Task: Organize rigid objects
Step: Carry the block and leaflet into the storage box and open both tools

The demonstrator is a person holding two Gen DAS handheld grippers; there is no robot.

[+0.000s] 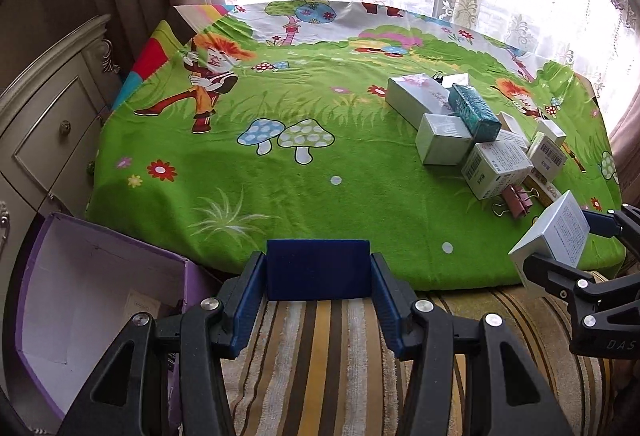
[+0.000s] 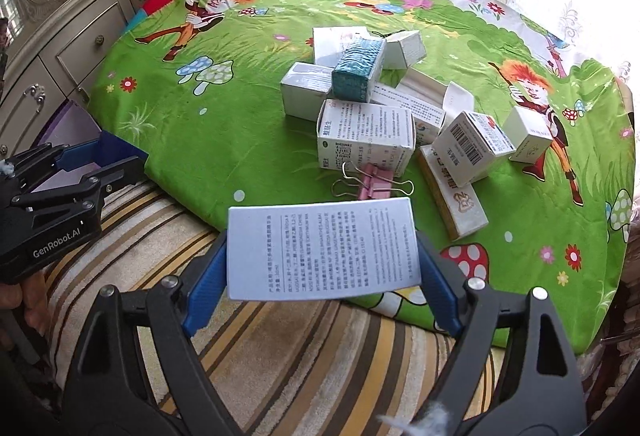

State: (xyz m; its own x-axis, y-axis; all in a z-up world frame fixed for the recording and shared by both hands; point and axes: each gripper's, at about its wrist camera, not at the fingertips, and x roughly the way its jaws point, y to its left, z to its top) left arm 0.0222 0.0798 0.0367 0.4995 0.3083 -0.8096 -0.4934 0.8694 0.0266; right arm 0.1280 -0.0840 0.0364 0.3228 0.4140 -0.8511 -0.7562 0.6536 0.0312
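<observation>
Right gripper point(image 2: 323, 268): blue-padded fingers pinching a white printed box point(image 2: 322, 246) by its two short sides, text face toward the camera, held over the near edge of the green cartoon cloth point(image 2: 240, 108) where it meets the striped towel point(image 2: 280, 356). Left gripper point(image 1: 318, 290): pads clamped on a dark blue box point(image 1: 318, 270), flat face outward, held at the cloth's near edge, left of the right gripper. Container: one purple carton point(image 1: 100, 300), open, white inside, at the near left beside the cloth; contents partly hidden by its wall and by the left gripper's frame, only a pale card-like piece showing at the bottom. Loose stock on the cloth, far right of the left gripper and just beyond the right gripper's held box: a pile of small cartons, including a teal box point(image 2: 358, 70) lying across a tall white box point(image 2: 334, 46), a squat white box point(image 2: 306, 92), a large white box with printed text point(image 2: 366, 136), a barcode box point(image 2: 472, 148), a long cream box with red lettering point(image 2: 452, 196), and a small white box point(image 2: 528, 134) at the right end. A pink binder clip point(image 2: 374, 184) lies on the cloth between the pile and the held white box. Print on all cartons too small to read. A cream cabinet point(image 1: 52, 124) stands left, cut off by the frame.
</observation>
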